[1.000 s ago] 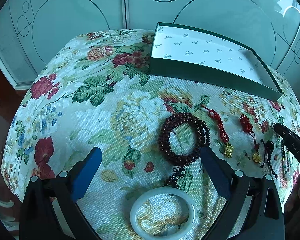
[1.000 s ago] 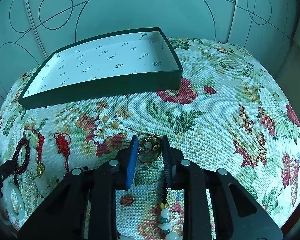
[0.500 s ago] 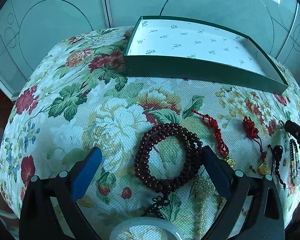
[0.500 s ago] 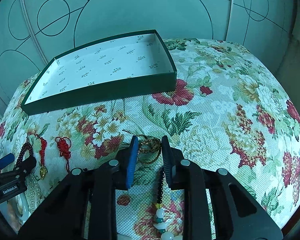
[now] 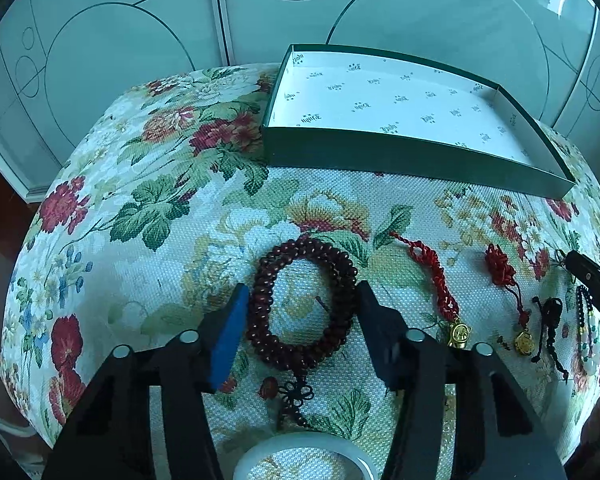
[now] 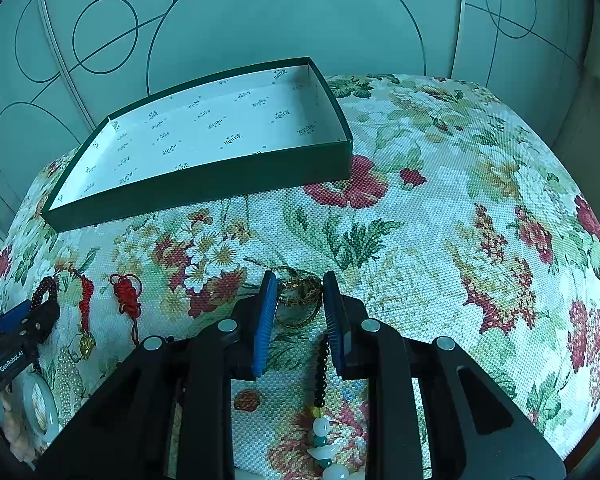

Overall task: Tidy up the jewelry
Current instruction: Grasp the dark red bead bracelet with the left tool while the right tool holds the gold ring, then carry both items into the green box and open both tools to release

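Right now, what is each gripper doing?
Left gripper: has just been closing, pads at the dark bead bracelet.
Right gripper: shut on the gold bracelet.

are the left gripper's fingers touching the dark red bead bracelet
Touching. In the left wrist view the left gripper has just been closing, and both fingers sit flush against the sides of the dark red bead bracelet, no cloth showing between.
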Available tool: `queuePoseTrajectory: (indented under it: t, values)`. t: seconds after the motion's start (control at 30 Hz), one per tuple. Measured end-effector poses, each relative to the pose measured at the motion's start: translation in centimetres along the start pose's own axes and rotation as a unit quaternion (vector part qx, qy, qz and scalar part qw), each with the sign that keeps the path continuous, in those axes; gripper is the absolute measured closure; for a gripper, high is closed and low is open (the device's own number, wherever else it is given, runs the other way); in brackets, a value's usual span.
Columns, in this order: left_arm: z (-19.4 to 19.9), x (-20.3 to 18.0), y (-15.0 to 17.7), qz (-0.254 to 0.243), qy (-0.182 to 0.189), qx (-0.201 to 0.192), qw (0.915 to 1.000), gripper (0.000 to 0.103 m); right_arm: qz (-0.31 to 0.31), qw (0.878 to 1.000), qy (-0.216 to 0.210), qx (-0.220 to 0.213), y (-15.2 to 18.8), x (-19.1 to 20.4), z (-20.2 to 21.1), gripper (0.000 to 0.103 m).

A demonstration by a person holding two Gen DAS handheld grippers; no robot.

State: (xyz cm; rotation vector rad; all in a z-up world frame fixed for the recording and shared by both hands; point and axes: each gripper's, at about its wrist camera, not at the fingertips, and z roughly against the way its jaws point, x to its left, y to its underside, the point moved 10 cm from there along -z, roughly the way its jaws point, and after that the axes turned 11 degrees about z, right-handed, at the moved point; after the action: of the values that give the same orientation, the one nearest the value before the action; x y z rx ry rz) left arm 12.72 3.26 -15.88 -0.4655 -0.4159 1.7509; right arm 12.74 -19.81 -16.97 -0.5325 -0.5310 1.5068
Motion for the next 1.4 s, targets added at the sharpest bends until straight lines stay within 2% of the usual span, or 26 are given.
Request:
queuePoseTrajectory:
  t: [0.1, 0.17, 0.23, 0.27, 0.4, 1.4]
  values:
    - [0.2, 0.1, -0.1, -0.002, 0.003, -0.007, 1.0, 0.072, 0.0, 1.0, 0.001, 0.0, 0.0, 0.0, -0.1, 0.079]
    - [0.2, 0.2, -0.2, -0.001, 0.006, -0.008, 0.9999, 0.08, 0.0, 1.0, 0.0, 0.0, 0.0, 0.0, 0.0, 0.079]
    - [0.3, 0.0, -0.2, 0.003, 0.024, -0.007, 0.9997, 0.086, 0.001, 1.0, 0.0, 0.0, 0.0, 0.0, 0.0, 0.079]
    - [0.4, 0.0, -0.2, 0.009, 0.035, -0.005, 0.9993, 0.087, 0.0, 1.0, 0.0, 0.0, 0.0, 0.0, 0.0, 0.079]
    - [0.5, 0.0, -0.5, 0.01, 0.036, -0.011, 0.9992, 0.091, 0.0, 1.0, 0.0, 0.0, 0.0, 0.0, 0.0, 0.079]
    - [3.0, -0.7, -2.3, 0.005, 0.059, -0.039, 0.9975, 0.091, 0.008, 0.999, -0.011, -0.045, -2.2, 0.7, 3.8, 0.08]
